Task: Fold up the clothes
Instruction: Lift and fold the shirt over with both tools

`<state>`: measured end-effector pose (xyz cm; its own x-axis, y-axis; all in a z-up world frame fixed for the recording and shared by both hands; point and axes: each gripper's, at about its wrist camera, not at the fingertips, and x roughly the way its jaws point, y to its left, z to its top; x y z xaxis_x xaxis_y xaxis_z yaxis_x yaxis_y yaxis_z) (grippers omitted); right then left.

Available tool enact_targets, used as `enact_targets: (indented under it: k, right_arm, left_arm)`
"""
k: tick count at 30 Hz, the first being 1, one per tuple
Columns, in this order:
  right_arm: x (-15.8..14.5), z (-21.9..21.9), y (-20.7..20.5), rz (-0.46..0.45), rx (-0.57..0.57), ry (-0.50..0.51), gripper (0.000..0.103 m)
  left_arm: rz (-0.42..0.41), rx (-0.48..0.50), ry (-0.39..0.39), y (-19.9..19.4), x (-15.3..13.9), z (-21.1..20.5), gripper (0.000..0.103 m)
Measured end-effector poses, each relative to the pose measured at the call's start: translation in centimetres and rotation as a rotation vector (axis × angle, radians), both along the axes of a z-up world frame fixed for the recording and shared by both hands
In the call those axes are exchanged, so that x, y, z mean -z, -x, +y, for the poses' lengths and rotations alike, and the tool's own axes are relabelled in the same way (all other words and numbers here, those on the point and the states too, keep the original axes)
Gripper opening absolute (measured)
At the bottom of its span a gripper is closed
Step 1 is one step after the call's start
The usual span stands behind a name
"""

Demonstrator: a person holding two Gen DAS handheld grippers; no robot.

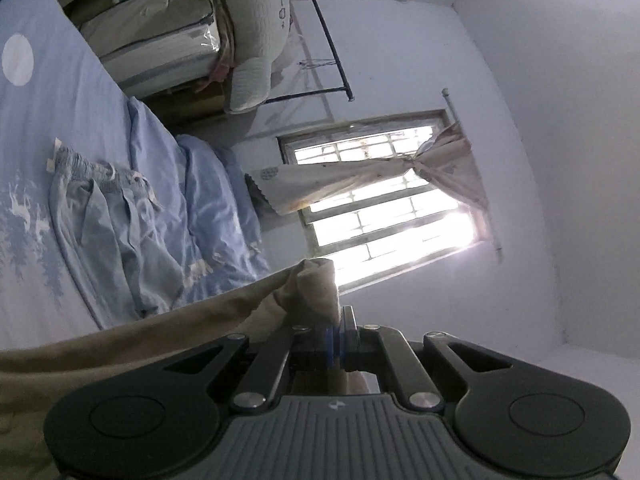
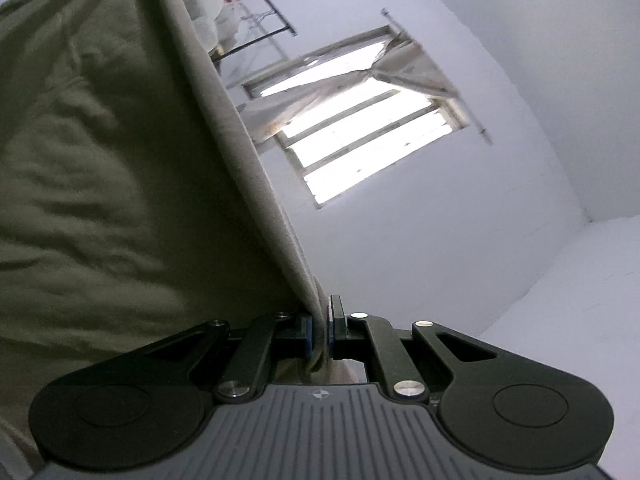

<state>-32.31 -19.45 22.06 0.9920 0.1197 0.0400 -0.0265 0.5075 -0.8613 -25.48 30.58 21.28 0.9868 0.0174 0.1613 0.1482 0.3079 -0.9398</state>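
While both cameras sit tilted sideways, we read the room at a slant. Our left gripper (image 1: 340,322) has its fingers pinched tight on a bunched corner of a tan garment (image 1: 168,320), which stretches away to the lower left and runs out of view. Our right gripper (image 2: 320,320) is likewise clamped on the garment's (image 2: 100,160) edge; here the cloth fills the whole left half, hiding the bed behind it, so we cannot tell what kind of garment it is. In the left view, a bed (image 1: 60,100) with a blue sheet shows beyond the cloth, with crumpled light blue shorts (image 1: 108,216) lying on it, well apart from the grippers. Stacked bedding (image 1: 160,40) is partly cut off at the top. A barred window (image 1: 380,200) glares white; its curtain (image 1: 400,176) is knotted.
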Motion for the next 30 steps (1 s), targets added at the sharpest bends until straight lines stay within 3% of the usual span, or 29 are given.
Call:
enact_targets:
  k: [13,17,23,30]
  right_arm:
    - [7.9,2.2,-15.6,0.327,0.029,0.051,0.003]
    - [9.3,2.0,-21.0,0.439,0.04,0.016,0.003]
    - [13.4,2.0,-29.5,0.608,0.032,0.073,0.003]
    - [17.8,2.2,-35.0,0.773,0.007,0.081,0.005]
  left_arm:
    - [0.289,-0.002,-0.058,-13.6,8.5,0.7,0.0]
    - [0.357,0.003,-0.087,-17.7,10.8,1.0,0.0]
    - [0.462,0.012,-0.103,-22.7,15.1,1.6,0.0]
    - [0.555,0.022,-0.169,-25.9,19.8,1.7,0.0]
